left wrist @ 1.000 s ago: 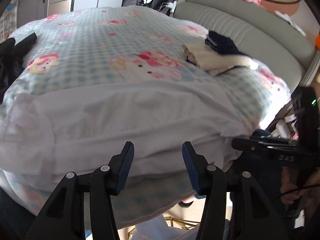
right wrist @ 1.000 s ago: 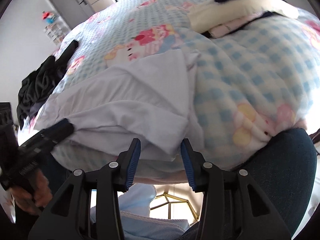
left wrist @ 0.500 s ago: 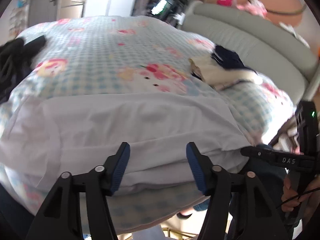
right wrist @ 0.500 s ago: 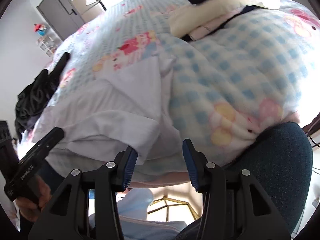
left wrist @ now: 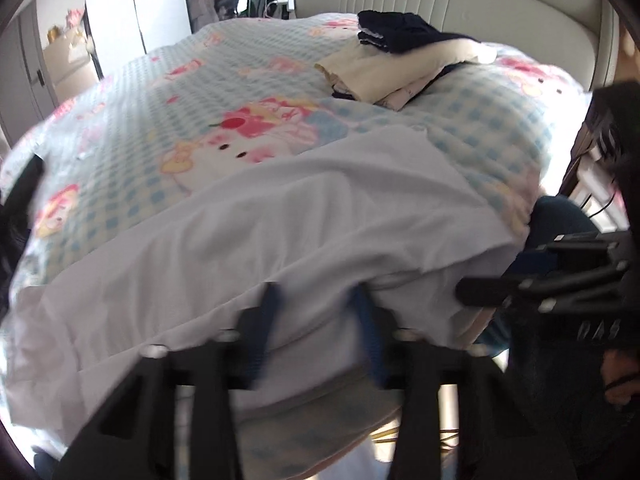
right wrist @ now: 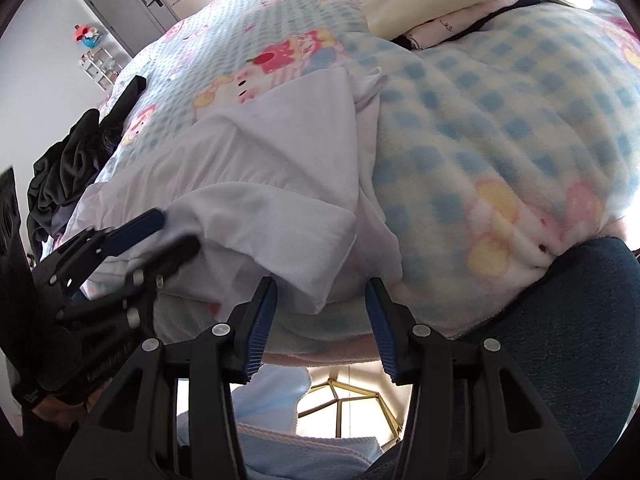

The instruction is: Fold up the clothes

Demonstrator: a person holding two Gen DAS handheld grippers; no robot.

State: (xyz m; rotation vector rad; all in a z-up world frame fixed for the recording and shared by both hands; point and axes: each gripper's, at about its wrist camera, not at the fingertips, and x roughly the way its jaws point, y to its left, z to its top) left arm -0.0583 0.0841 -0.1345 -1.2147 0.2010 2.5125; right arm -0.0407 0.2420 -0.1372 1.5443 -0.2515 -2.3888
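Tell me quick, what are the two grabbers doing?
Left gripper: jaws just closing at the shirt edge; grip cannot be told.
Right gripper: open, holding nothing.

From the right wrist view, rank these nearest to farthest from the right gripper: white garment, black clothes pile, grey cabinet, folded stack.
1. white garment, its sleeve edge just ahead of the right gripper.
2. black clothes pile, far left on the bed.
3. folded stack, upper right; too close to call against the pile.
4. grey cabinet, beyond the bed, upper left.
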